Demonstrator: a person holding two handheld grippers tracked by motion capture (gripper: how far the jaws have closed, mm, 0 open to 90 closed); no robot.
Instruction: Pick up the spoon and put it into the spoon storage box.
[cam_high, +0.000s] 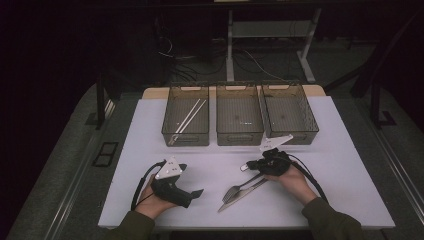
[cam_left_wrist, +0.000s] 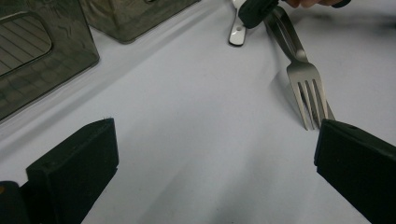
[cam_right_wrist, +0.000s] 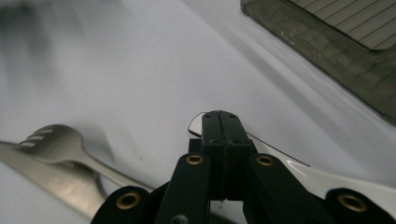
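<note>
A metal fork (cam_high: 232, 192) and a knife (cam_high: 239, 199) lie crossed on the white table top (cam_high: 320, 200), near its front middle. My right gripper (cam_high: 248, 166) is shut, jaws pressed together with nothing between them, low over a white spoon (cam_right_wrist: 327, 179) whose end pokes out under the tips. In the right gripper view that gripper (cam_right_wrist: 222, 122) points past the fork (cam_right_wrist: 56, 139) and knife (cam_right_wrist: 37, 175). My left gripper (cam_high: 192, 179) rests at the front left, open. In its own view the left gripper (cam_left_wrist: 215, 135) has bare table between its jaws, with the fork (cam_left_wrist: 303, 81) and spoon (cam_left_wrist: 237, 36) ahead.
Three translucent grey bins stand in a row at the back: the left bin (cam_high: 168, 131) holds white chopsticks (cam_high: 190, 114), beside the middle bin (cam_high: 239, 137) and the right bin (cam_high: 310, 125). Dark floor, cables and table legs lie beyond.
</note>
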